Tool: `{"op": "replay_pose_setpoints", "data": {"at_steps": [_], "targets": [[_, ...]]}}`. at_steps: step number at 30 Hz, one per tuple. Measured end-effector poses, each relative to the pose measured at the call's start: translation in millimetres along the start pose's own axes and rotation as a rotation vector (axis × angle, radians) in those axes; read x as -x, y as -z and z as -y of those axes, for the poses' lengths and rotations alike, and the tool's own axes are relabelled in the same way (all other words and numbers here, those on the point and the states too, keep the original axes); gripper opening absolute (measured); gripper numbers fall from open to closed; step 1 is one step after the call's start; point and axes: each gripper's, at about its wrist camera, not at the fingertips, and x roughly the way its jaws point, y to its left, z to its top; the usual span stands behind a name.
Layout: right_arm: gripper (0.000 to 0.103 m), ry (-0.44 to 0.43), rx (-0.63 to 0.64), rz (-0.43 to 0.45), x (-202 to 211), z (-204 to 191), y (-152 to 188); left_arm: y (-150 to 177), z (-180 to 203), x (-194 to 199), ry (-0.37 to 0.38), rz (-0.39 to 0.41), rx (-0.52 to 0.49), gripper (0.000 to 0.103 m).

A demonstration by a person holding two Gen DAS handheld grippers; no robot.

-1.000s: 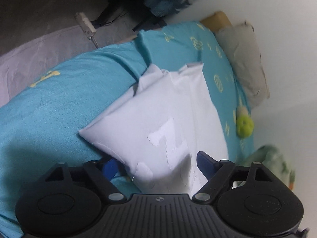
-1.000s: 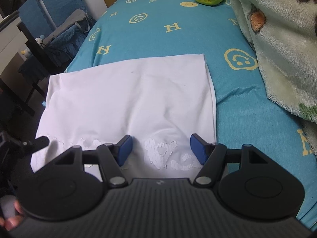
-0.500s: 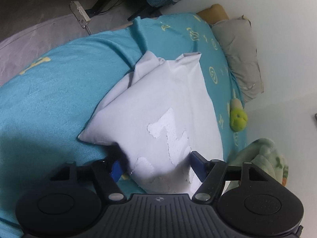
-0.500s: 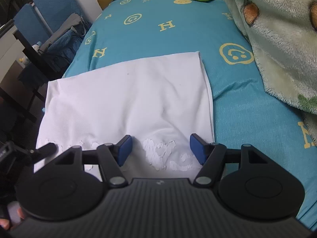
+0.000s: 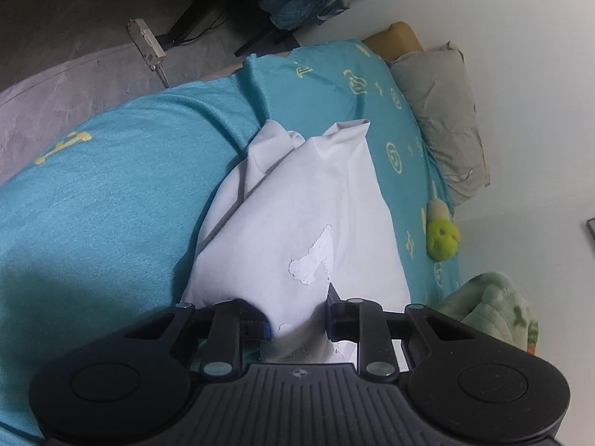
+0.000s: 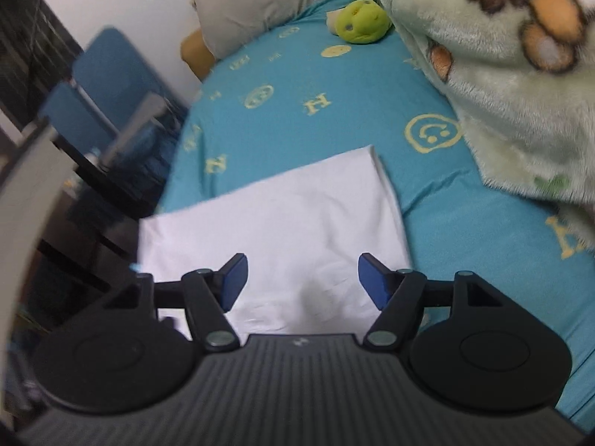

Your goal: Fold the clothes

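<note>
On the bed [image 5: 111,193] lies the white shirt [image 5: 305,208], its near edge bunched between the closing left hand-held gripper [image 5: 297,325], while the right hand-held gripper [image 6: 301,278] stands wide above it.

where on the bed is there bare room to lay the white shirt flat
Bare teal sheet lies between the white shirt and the grey pillow. The fleece blanket and green plush toy crowd the wall side.

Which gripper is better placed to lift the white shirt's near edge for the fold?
Left. The left gripper is closing with the white shirt bunched between its jaws; the right gripper hangs open above it.
</note>
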Motion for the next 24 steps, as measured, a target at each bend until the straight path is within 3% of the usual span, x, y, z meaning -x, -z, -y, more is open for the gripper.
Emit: {"op": "replay_pose_setpoints", "data": {"at_steps": [1,2,4,8,13,16,20,21,22,23,24], "targets": [[0.07,-0.049,-0.05,-0.014,3,2,3,0,0,1,0.002,0.0,0.002,0.026],[0.083,-0.103,-0.11,-0.037,3,5,6,0,0,1,0.004,0.001,0.004,0.026],[0.096,-0.207,-0.235,-0.091,0,12,14,0,1,1,0.006,0.002,0.003,0.026],[0.098,-0.317,-0.444,-0.203,-16,26,29,-1,-2,4,0.012,0.002,0.006,0.026],[0.098,-0.32,-0.609,-0.29,-38,43,47,-1,-2,8,0.035,0.012,0.012,0.024],[0.098,-0.315,-0.644,-0.295,-48,47,52,-2,-1,11,0.066,0.021,0.02,0.022],[0.096,-0.235,-0.702,-0.276,-55,58,59,-3,0,13,0.101,0.03,0.032,0.02],[0.093,-0.196,-0.706,-0.255,-54,61,60,-3,0,14,0.108,0.032,0.035,0.02],[0.08,-0.165,-0.706,-0.231,-53,66,59,-2,0,15,0.112,0.033,0.039,0.019],[0.073,-0.147,-0.697,-0.207,-52,68,57,-3,0,16,0.114,0.033,0.04,0.019],[0.072,-0.133,-0.685,-0.184,-52,69,55,-3,0,16,0.116,0.033,0.042,0.019]]}}
